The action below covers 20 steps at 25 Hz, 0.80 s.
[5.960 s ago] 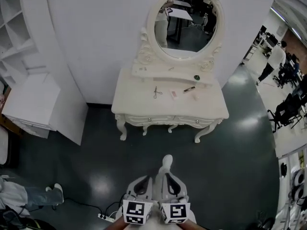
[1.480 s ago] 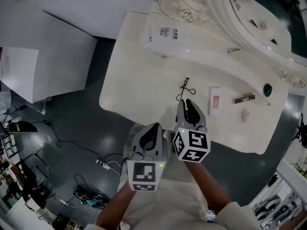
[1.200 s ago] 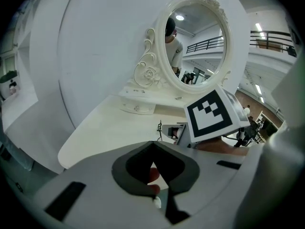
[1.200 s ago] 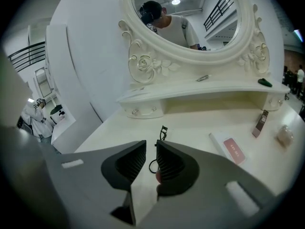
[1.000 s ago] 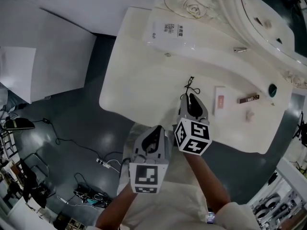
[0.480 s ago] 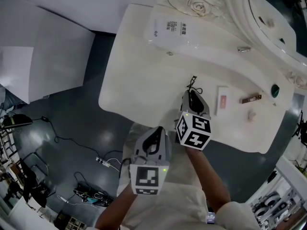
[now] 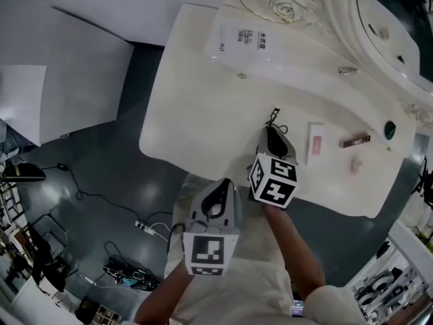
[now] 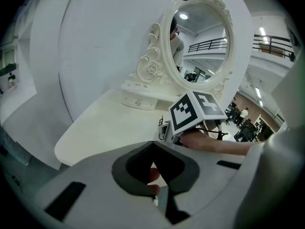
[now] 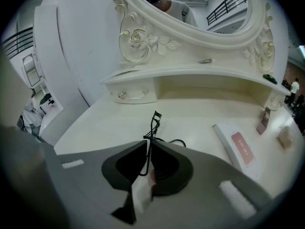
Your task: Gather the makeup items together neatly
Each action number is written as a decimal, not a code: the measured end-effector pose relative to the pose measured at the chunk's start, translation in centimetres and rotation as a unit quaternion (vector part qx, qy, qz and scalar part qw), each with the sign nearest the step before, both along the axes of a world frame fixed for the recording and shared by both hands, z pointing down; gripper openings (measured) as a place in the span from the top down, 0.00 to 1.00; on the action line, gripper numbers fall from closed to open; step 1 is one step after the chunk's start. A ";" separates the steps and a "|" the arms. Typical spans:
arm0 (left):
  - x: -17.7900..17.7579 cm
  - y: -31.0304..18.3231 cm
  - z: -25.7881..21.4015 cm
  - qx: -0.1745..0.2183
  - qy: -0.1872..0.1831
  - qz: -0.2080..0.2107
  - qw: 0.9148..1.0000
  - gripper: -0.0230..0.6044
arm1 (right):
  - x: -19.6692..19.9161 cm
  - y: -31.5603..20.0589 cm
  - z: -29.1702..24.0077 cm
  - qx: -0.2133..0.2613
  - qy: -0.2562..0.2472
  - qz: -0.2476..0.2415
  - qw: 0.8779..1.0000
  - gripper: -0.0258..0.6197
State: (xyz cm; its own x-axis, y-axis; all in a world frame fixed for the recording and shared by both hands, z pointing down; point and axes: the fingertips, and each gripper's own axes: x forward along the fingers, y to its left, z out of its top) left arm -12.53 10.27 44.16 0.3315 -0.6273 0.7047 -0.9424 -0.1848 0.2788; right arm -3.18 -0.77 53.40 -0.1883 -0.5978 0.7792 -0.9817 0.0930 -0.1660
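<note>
While the left gripper (image 7: 220,187) (image 8: 153,149) hangs nearest the person, off the near edge of the dressing table (image 7: 196,114), its jaws pressed together on nothing, the work belongs to the right gripper (image 7: 272,133) (image 9: 147,144). It points steeply down just past the near edge. Its jaws stand only narrowly apart, and the thin handle of the eyelash curler (image 7: 275,119) (image 9: 152,125) runs into the gap between them. The curler lies flat on the tabletop and no pad is seen pressing it, so I judge this to be the first pick of the gathering, at the point of the grasp.

The next move calls for closing squarely on that wire handle, which is slim and could slip or pivot, then lifting it clear before carrying it right.

To the right lie the flat white case (image 7: 314,143) (image 9: 236,144), then the brown tube (image 7: 354,141) (image 9: 263,120) and a small pale piece (image 7: 356,164) (image 9: 285,137), all well apart, a natural place to collect things. The left half of the tabletop is bare and gives room to swing.

Farther off, the raised shelf (image 7: 291,63) (image 9: 190,73) overhangs the back of the top and limits reach. It carries a hair clip (image 7: 348,71) (image 9: 206,60), a green round thing (image 7: 390,131) (image 9: 269,78) and a printed white pack (image 7: 242,39), with the mirror (image 7: 392,19) behind.
</note>
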 end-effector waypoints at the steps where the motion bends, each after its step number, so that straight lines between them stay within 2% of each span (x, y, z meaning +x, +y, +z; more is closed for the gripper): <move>1: -0.1 0.0 0.0 0.000 0.000 0.000 1.000 0.97 | 0.0 0.0 0.0 0.001 0.001 0.001 1.000 0.92; 20: -1.3 -0.5 -0.7 0.016 -0.016 -0.019 1.000 0.97 | 0.4 1.3 -2.8 0.024 -0.032 -0.018 0.999 0.94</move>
